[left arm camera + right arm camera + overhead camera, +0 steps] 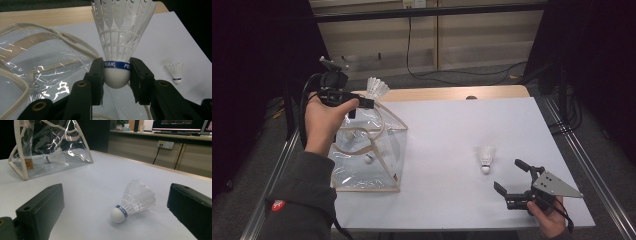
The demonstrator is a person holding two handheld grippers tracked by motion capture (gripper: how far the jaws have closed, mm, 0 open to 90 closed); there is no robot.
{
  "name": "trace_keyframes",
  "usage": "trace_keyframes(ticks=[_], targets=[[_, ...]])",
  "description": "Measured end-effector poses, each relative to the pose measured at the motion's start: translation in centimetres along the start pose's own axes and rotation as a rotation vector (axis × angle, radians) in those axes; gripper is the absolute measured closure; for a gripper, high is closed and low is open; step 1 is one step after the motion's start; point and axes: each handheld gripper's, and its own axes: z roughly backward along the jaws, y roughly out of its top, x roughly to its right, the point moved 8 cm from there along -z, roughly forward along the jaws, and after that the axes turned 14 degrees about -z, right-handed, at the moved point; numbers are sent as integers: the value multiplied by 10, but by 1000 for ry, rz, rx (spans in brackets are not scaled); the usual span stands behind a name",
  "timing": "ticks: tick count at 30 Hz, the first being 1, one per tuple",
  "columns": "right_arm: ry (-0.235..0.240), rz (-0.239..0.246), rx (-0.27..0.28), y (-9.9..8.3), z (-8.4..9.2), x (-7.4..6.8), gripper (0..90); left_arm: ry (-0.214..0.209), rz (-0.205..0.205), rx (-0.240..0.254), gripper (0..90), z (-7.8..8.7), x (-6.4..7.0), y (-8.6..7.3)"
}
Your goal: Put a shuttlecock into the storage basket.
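Observation:
My left gripper (116,72) is shut on the white cork of a feathered shuttlecock (121,32), its skirt pointing up. In the high view this gripper (364,101) is held above the far rim of a clear plastic bag (367,165) with cream trim, which stands at the table's left. Inside the bag lies another shuttlecock (53,157). A third shuttlecock (485,159) lies on its side on the white tabletop, right of centre. My right gripper (507,174) stands open just in front of it, and its jaws flank the shuttlecock (132,202) without touching.
The white tabletop (447,130) has a wooden strip along its far edge (452,93) and metal rails on both sides. A cable (412,55) hangs by the wall behind. Dark curtains close in left and right.

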Motion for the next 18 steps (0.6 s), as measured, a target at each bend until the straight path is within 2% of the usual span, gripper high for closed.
trace_keyframes(ticks=[18], targets=[[-1, 1, 2, 0, 0, 0, 7, 29, 30, 4, 653, 3, -13, -6]])
